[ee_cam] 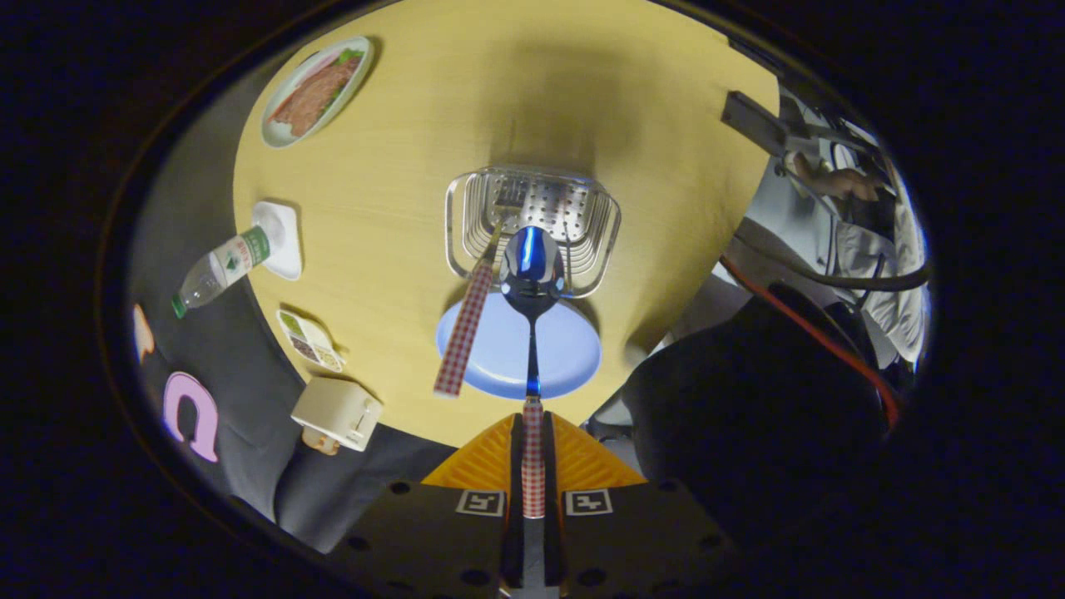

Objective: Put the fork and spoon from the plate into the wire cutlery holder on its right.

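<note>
Spoon held over the holder, fork already in

Spoon [532, 264] hangs from the gripper [532, 453], whose two fingers are closed on its checked handle, one pressing from each side, so the bowl points away from the fingers and down toward the table [399, 208]. Taking the wire cutlery holder [532, 220] as the landmark: the spoon's bowl sits over the holder's near rim, apparently above it and not yet inside, though height is hard to judge from this angle. The fork [466, 324] stands in the holder already, its head inside the basket at the near left, its checked handle leaning out over the near rim. The blue plate [574, 349] lies just on the near side of the holder, with no cutlery resting on it.

The step in hand looks like the lowering of the spoon. To do it well, carry the bowl a little farther beyond the near rim so it clears the wire, and keep it to the side of the holder away from the fork, since the two handles are close. Lower until the bowl is well inside before the fingers part; a release too high could let the spoon tip outward onto the plate.
</note>
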